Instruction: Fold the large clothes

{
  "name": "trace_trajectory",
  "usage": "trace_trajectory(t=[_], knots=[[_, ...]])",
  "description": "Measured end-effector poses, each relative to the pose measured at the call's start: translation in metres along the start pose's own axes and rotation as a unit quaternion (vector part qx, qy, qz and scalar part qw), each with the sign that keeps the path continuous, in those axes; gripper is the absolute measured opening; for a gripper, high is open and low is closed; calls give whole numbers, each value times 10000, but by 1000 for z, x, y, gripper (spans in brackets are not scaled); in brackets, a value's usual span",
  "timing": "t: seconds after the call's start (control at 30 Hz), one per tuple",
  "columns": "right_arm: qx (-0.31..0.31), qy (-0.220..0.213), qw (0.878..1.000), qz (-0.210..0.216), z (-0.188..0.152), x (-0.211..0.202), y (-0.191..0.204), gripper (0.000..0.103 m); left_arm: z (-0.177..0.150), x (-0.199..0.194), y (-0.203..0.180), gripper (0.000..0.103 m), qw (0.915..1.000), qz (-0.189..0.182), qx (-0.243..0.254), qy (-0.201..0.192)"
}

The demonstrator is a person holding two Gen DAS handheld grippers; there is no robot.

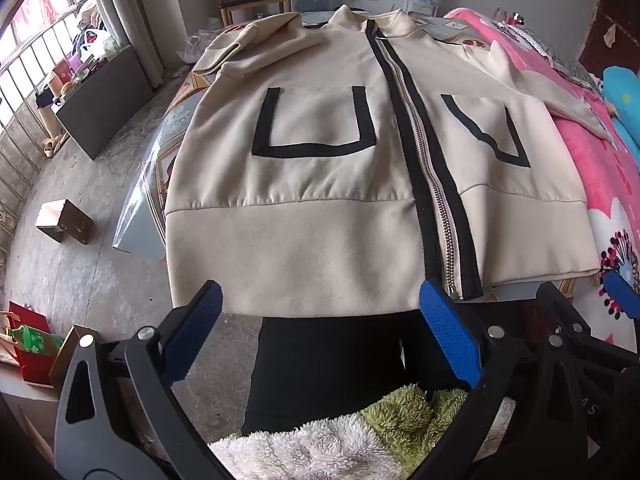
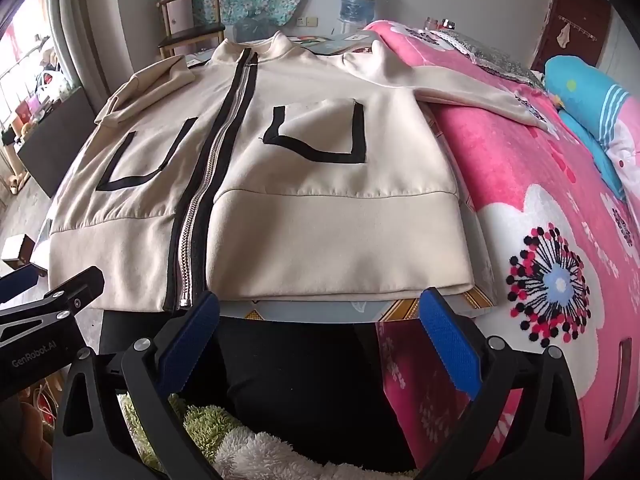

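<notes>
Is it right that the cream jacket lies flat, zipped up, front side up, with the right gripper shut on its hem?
No. The right gripper is open, short of the hem of the jacket, as the right wrist view shows. The rest holds.

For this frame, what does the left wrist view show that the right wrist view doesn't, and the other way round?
Only the left wrist view shows the red paper bag on the floor and the clear plastic sheet hanging off the table edge. Only the right wrist view shows the dark wooden door and most of the blue striped pillow. Both show the cream zip-front jacket lying flat, front up, its black-trimmed zipper, the pink flowered blanket, and both grippers, left and right, open and empty near the hem.
</notes>
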State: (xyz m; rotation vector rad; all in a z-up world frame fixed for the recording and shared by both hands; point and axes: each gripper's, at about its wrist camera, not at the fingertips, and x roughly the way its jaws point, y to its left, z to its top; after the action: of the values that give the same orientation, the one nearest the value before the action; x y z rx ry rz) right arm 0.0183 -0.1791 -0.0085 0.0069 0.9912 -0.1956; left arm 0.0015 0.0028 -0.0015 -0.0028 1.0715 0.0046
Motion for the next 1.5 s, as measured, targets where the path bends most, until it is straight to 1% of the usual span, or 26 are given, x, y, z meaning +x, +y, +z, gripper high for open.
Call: trace_trajectory(t=[1.5], knots=[[-44,-50,10000,-29,2,-3,4,97,-1,0,3,95,10000,33,7,-10]])
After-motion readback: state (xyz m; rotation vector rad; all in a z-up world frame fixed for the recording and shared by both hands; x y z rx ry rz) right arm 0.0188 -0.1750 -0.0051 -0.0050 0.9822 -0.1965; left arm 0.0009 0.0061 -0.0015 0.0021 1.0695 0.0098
